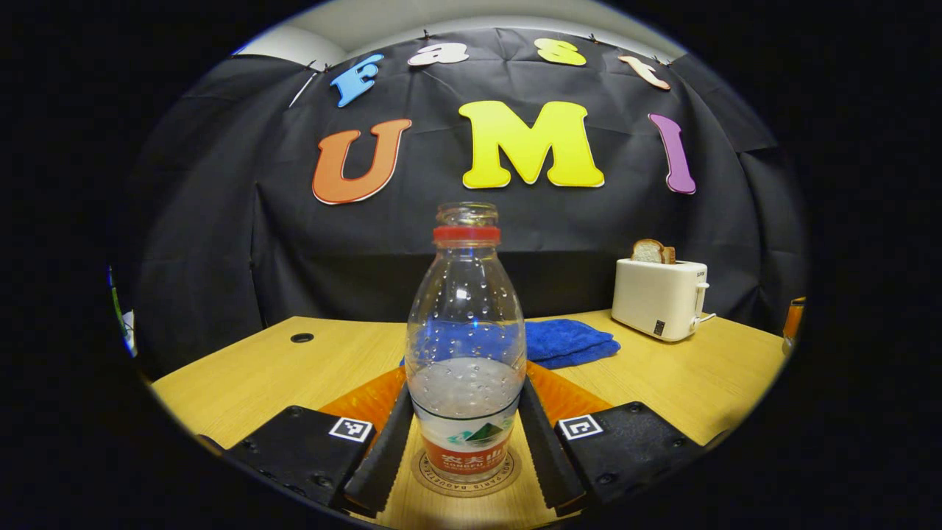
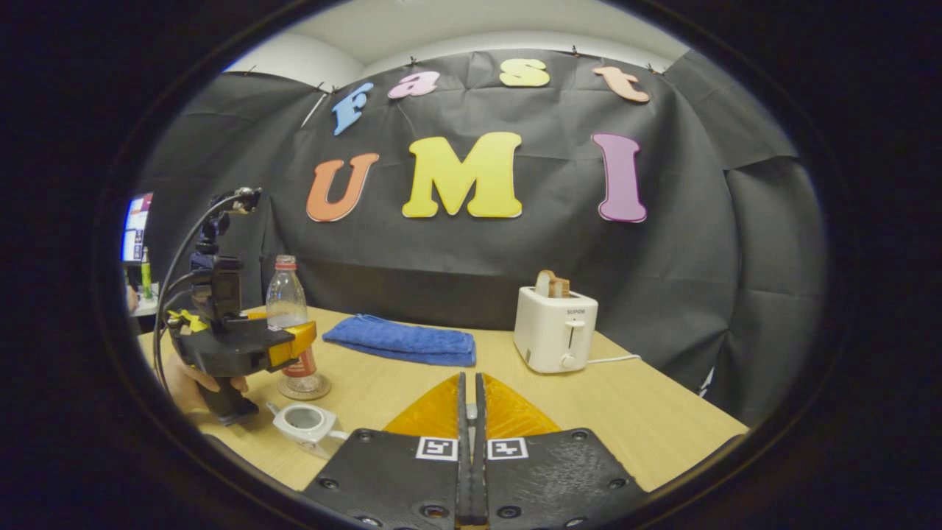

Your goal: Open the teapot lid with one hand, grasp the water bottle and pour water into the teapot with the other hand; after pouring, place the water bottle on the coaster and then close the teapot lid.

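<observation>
- Left gripper (image 1: 465, 442) fingers hug the water bottle (image 1: 465, 346), which sits on the coaster (image 1: 465, 478) btwn them.
- We open slowly, back off straight.
- Right gripper (image 2: 469, 442) pinched closed, seemingly holding nothing; teapot (image 2: 303, 421) w/ no lid on sits front-left of it.

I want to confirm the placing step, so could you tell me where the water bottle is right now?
In the left gripper view the water bottle stands upright on the coaster between the left gripper fingers, with the blue towel behind it.

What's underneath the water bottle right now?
The water bottle stands on a round coaster on the wooden table. The coaster's rim shows around the base; its middle is covered by the bottle.
</observation>
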Tool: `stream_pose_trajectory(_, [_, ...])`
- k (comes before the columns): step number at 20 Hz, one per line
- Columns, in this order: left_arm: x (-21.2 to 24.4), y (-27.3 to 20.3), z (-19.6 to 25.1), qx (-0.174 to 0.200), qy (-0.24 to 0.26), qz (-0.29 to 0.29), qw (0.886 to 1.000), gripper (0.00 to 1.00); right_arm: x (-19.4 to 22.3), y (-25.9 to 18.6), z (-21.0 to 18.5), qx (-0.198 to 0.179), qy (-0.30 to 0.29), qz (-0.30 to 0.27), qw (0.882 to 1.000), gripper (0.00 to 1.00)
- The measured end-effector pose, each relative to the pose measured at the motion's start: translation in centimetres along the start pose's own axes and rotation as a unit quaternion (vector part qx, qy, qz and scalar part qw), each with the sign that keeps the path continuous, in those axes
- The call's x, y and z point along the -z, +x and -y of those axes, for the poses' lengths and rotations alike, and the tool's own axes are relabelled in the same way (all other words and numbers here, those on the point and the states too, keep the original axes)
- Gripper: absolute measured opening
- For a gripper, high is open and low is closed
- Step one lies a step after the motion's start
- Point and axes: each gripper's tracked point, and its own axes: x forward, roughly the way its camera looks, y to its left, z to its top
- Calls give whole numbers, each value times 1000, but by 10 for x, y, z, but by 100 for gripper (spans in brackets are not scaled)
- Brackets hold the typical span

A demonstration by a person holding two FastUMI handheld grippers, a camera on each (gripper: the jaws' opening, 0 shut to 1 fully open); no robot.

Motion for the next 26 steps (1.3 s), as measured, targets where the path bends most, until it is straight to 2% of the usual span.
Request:
stream_pose_trajectory(6, [15, 4, -4, -13, 16, -29, 999, 81, 2, 1, -5, -10, 7, -5, 1000, 0])
stream_pose_trajectory(8, [12, 2, -2, -9, 14, -26, 1000, 83, 3, 1, -4, -12, 11, -7, 1000, 0])
stream_pose_trajectory(9, [8, 1, -1, -8, 16, -23, 1000, 89, 4, 1, -4, -11, 11, -8, 1000, 0])
stream_pose_trajectory(11, [0, -1, 1, -5, 20, -15, 1000, 94, 4, 1, -6, -13, 11, -9, 1000, 0])
stream_pose_trajectory(15, [-12, -13, 4, -1, 21, -3, 1000, 95, 3, -2, -12, -17, 6, -6, 1000, 0])
stream_pose_trajectory(19, [-22, -38, 2, 4, 11, 6, 1000, 98, 2, 0, -17, -15, -6, -5, 1000, 0])
stream_pose_trajectory(26, [-50, -105, -42, -37, 18, 42, 998, 98, 13, 3, -33, -25, -18, -16, 999, 0])
